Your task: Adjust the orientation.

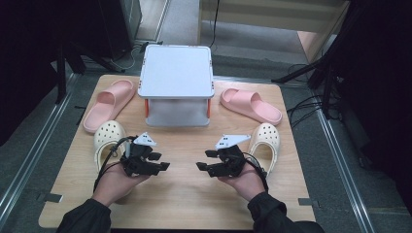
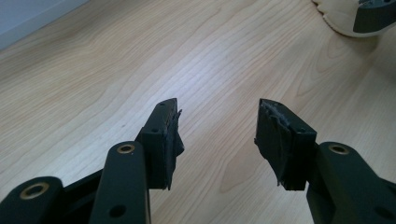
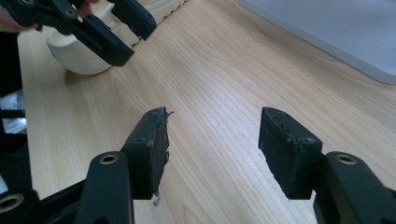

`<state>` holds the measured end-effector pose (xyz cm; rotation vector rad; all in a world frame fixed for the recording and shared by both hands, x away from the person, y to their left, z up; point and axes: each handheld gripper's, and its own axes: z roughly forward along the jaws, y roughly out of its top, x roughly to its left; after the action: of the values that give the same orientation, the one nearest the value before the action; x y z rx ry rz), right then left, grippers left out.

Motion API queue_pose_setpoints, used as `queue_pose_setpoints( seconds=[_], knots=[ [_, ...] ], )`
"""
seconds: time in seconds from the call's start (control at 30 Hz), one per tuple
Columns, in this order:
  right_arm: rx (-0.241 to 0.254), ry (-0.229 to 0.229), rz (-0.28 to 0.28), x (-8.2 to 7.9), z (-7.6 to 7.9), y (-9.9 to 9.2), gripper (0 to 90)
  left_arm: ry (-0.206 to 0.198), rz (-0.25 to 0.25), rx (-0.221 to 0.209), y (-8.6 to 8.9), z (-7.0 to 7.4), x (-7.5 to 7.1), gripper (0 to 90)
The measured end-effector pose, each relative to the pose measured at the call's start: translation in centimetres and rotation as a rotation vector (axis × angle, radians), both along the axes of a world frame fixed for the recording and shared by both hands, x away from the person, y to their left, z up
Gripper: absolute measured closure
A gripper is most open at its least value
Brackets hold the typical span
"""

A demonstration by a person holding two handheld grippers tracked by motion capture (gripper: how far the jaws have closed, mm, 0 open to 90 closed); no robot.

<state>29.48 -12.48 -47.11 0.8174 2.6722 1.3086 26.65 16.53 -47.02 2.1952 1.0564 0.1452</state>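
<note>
Two pairs of shoes lie on the wooden table (image 1: 184, 194). A pink slide (image 1: 109, 103) and a cream clog (image 1: 108, 138) are at the left. Another pink slide (image 1: 250, 105) and cream clog (image 1: 266, 143) are at the right. My left gripper (image 1: 161, 161) hovers at the front centre, just right of the left clog, open and holding nothing (image 2: 219, 105). My right gripper (image 1: 205, 160) faces it from the right, beside the right clog, also open and holding nothing (image 3: 215, 112). In the right gripper view, the left gripper (image 3: 93, 25) hangs in front of the left clog (image 3: 84, 63).
A white two-level stand (image 1: 176, 73) with orange posts rises at the back centre between the slides; its base edge (image 3: 336, 32) lies close ahead of the right gripper. Bare wood lies between the two grippers. Dark floor, cables and tripod legs surround the table.
</note>
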Motion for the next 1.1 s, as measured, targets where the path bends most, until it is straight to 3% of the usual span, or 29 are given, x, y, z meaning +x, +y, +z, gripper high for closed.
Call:
queue_pose_setpoints(
  seconds=[0.2,0.8,1.1],
  knots=[
    [-0.037,-0.001,0.028,0.3,-0.1,0.9,43.4,-0.012,0.057,0.003,1.1,0.5,-0.8,50.1],
    [-0.05,-0.001,0.063,0.8,0.0,2.5,44.1,-0.026,0.243,0.017,6.3,1.6,-3.6,50.2],
    [-0.061,-0.007,0.056,0.7,-0.1,2.5,44.1,-0.009,0.339,0.039,8.2,1.1,-3.3,48.5]
  ],
)
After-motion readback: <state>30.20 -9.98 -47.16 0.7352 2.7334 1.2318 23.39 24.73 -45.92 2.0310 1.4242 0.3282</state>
